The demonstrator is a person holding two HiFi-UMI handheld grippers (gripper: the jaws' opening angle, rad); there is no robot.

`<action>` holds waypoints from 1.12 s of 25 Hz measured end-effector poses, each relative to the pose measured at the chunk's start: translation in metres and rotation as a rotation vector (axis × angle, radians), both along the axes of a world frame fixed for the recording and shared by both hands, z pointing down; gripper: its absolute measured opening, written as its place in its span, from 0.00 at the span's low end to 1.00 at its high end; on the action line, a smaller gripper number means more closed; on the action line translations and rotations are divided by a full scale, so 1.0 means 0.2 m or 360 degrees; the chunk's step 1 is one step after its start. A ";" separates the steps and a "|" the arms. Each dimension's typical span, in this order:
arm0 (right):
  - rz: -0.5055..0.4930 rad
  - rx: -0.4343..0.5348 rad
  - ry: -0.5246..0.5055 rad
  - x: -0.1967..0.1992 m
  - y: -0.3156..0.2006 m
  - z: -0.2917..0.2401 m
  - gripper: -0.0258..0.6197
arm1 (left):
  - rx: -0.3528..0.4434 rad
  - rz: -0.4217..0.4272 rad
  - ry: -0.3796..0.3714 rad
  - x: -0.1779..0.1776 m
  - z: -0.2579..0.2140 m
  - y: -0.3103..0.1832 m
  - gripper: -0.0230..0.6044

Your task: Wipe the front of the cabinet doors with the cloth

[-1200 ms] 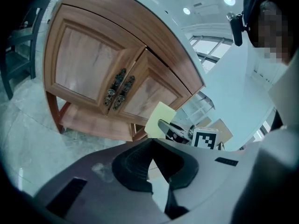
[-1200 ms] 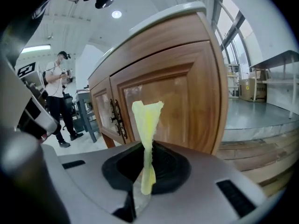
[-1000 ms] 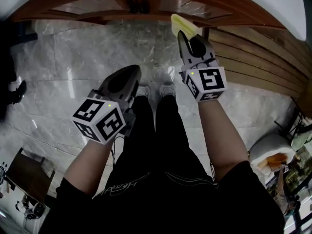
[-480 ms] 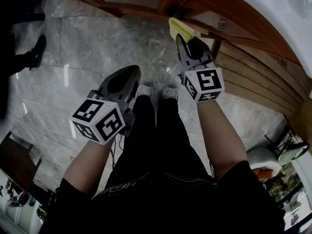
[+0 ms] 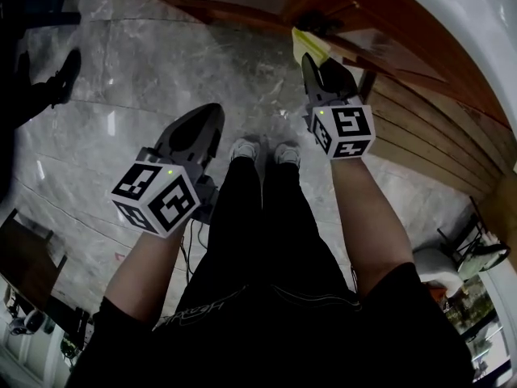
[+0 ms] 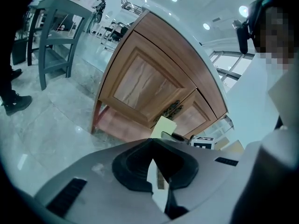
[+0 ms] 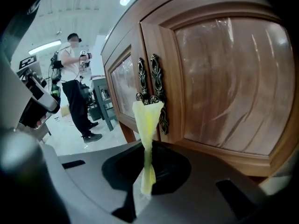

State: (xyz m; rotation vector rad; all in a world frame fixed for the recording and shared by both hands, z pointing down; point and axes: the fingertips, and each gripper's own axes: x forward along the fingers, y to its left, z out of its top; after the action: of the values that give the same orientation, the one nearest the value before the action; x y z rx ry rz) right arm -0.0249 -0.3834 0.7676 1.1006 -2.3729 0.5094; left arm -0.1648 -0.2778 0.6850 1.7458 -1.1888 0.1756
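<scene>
The wooden cabinet (image 5: 266,2) has two panelled doors (image 7: 233,78) with ornate dark handles (image 7: 156,92) at the seam. A yellow cloth (image 7: 148,120) is pinched in my right gripper (image 7: 147,146), and its upper end stands just in front of the handles. In the head view the cloth (image 5: 309,45) sticks out past the right gripper (image 5: 311,59) toward the cabinet front. My left gripper (image 5: 212,111) is lower and to the left, over the floor, shut on nothing. From the left gripper (image 6: 152,148) view the cabinet (image 6: 140,78) and the cloth (image 6: 163,126) lie ahead.
Grey marble floor (image 5: 145,71) spreads before the cabinet. My legs and shoes (image 5: 262,148) are below. Another person's shoe (image 5: 60,75) is at the left, and a person (image 7: 74,78) stands further off. A grey table (image 6: 60,13) is beyond; slatted wood (image 5: 420,128) runs at the right.
The head view has swung, so the cabinet now runs diagonally across the upper right. The right gripper with the cloth has edged closer to the door handles. The left gripper has barely shifted.
</scene>
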 end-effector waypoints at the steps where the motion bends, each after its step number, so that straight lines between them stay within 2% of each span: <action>1: 0.0010 0.0001 0.0001 0.01 -0.01 0.00 0.10 | -0.0003 0.0006 0.0002 0.01 0.01 0.00 0.05; 11: 0.0142 -0.0019 -0.0023 0.14 -0.08 0.02 0.10 | -0.0002 0.0121 0.0012 0.15 -0.01 -0.01 0.05; 19: 0.0166 0.0021 -0.0006 0.22 -0.09 -0.01 0.10 | -0.0008 0.0203 0.0006 0.24 0.00 -0.05 0.05; 28: 0.0246 0.0055 0.0033 0.43 -0.09 -0.04 0.10 | 0.0007 0.0284 0.0019 0.43 -0.03 -0.07 0.05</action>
State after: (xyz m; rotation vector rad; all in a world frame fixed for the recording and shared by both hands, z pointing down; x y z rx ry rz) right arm 0.0610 -0.4012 0.7594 1.3057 -2.2982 0.5093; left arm -0.0791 -0.2912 0.6791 1.8544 -1.0250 0.2689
